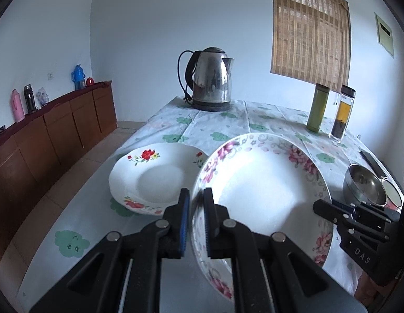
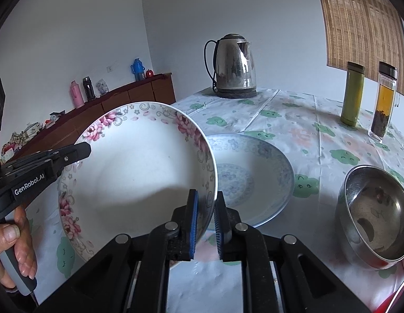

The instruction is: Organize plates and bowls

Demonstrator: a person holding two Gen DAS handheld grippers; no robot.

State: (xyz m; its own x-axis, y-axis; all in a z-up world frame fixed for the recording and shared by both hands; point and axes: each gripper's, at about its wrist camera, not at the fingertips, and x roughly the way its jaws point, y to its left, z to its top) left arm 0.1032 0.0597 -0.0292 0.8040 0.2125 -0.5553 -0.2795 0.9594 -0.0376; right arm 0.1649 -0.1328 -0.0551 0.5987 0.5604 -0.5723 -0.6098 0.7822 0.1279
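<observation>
A large white bowl with pink flowers (image 1: 262,182) is held tilted above the table by both grippers. My left gripper (image 1: 196,219) is shut on its left rim. My right gripper (image 2: 205,224) is shut on its right rim; the bowl (image 2: 134,167) fills the left of the right wrist view. A white plate with red flowers (image 1: 154,177) lies on the table left of the bowl. A blue-patterned plate (image 2: 251,174) lies on the table right of the bowl. A steel bowl (image 2: 374,214) stands at the right, also in the left wrist view (image 1: 363,185).
A steel kettle (image 1: 211,80) stands at the table's far edge. A green flask (image 1: 316,108) and a glass tea bottle (image 1: 341,114) stand at the far right. A wooden sideboard (image 1: 58,125) with flasks runs along the left wall. The tablecloth (image 1: 222,127) is floral.
</observation>
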